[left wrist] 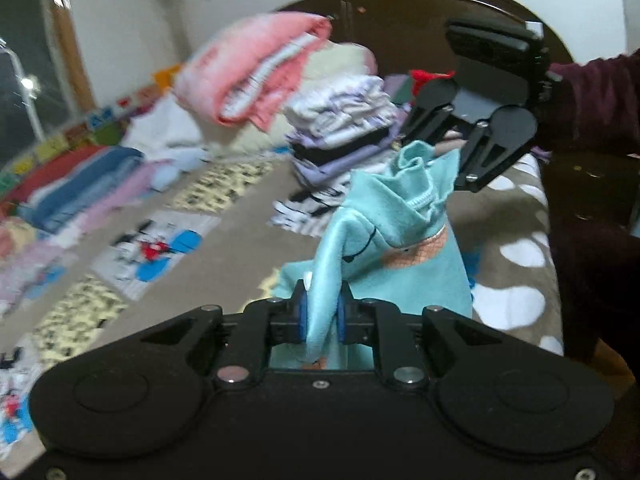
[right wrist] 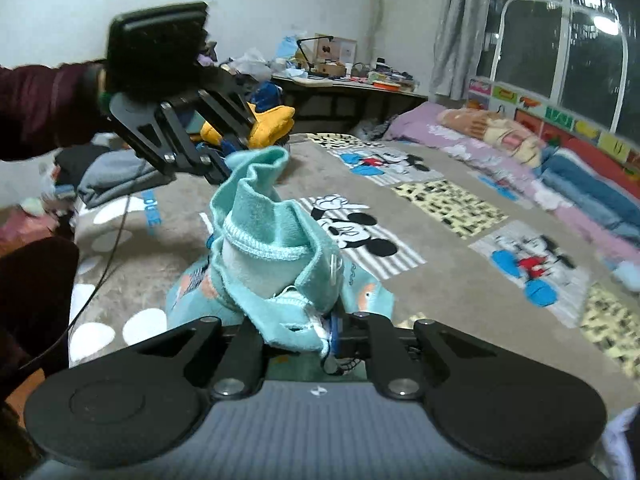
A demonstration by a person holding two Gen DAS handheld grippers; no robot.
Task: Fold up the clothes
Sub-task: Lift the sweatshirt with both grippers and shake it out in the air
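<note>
Each camera sits just behind its own jaws, looking forward and somewhat down at the bed [right wrist: 280, 184]. The left wrist view faces the headboard [left wrist: 400, 12] and stacked laundry; the right wrist view faces the window [right wrist: 580, 40]. Both share the teal garment [left wrist: 400, 220] close up — and each catches the opposite gripper.

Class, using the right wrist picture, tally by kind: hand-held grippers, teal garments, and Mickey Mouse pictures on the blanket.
Hand-held grippers: 2 (left, right)
Teal garment: 1
Mickey Mouse pictures: 3
Total: 6
</note>
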